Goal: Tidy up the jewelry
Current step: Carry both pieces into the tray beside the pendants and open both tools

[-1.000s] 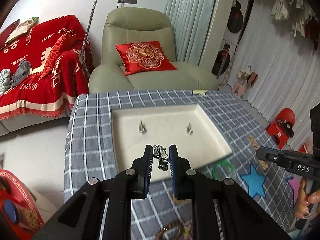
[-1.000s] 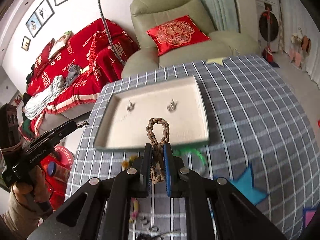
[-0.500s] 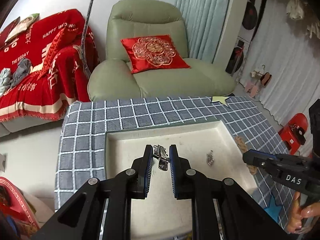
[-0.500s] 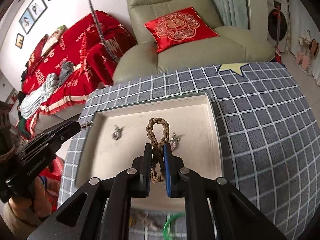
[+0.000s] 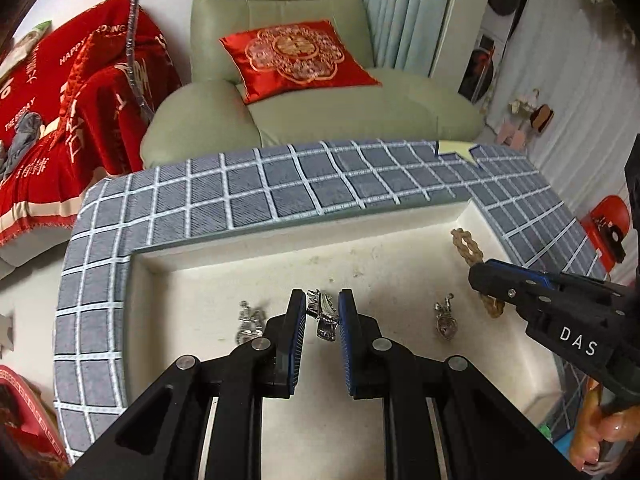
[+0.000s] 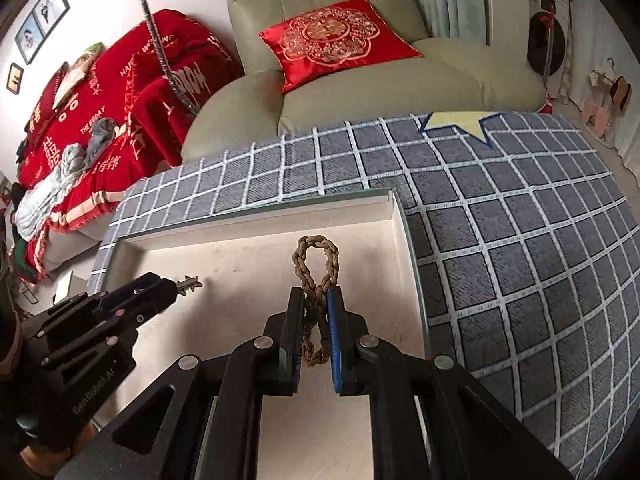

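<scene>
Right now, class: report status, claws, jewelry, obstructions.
Left claw shut on silver charm. Right claw shut on braided bracelet. Both over tray; two charms inside. Nothing blocking.

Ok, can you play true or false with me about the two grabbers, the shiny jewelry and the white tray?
1. The left gripper pinches a small silver metal charm. True.
2. The right gripper is empty. False: it is shut on a braided tan rope bracelet.
3. Two more silver charms lie in the shallow white tray. True.
4. The tray sits on a plain red cloth. False: the cloth is a grey checked tablecloth.
</scene>
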`<state>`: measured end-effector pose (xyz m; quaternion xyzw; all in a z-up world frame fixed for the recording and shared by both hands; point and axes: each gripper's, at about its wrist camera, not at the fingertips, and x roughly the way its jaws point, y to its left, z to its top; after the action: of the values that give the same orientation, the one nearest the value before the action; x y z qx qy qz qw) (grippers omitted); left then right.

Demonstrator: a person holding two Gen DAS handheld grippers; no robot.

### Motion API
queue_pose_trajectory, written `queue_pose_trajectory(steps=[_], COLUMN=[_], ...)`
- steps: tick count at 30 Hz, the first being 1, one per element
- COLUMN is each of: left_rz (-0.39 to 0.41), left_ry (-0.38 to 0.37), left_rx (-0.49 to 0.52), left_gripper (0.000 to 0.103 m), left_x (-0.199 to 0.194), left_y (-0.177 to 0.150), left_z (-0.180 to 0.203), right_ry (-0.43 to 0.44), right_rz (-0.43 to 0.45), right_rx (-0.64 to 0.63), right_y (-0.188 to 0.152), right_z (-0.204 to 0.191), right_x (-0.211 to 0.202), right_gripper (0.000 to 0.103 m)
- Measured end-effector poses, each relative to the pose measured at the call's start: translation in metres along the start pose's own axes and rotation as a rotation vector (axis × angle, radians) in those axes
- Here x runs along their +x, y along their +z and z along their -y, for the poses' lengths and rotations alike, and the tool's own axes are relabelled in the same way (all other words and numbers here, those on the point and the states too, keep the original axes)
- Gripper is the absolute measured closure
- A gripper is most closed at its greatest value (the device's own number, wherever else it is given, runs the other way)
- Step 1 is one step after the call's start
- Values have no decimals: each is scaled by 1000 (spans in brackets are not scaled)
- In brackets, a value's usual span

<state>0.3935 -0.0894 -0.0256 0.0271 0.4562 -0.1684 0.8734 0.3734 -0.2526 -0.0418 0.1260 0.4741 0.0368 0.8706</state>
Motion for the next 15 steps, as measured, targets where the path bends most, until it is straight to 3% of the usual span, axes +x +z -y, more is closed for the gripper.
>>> queue_pose_trajectory(steps=[9,13,15], left_rz=[-83,-81,-82], left_ry=[40,51,56], left_rx=[43,47,49], left_gripper=[70,70,70], left_x=[23,23,22], left_y=[-6,-8,-9], left_z=[8,9,10], right_ry=[-4,0,11], right_rz=[-35,-43,-46], right_rx=[0,-1,7], right_y=[-8,-8,-7], right_z=[5,5,5], right_x=[22,22,22], right_gripper=[90,88,82])
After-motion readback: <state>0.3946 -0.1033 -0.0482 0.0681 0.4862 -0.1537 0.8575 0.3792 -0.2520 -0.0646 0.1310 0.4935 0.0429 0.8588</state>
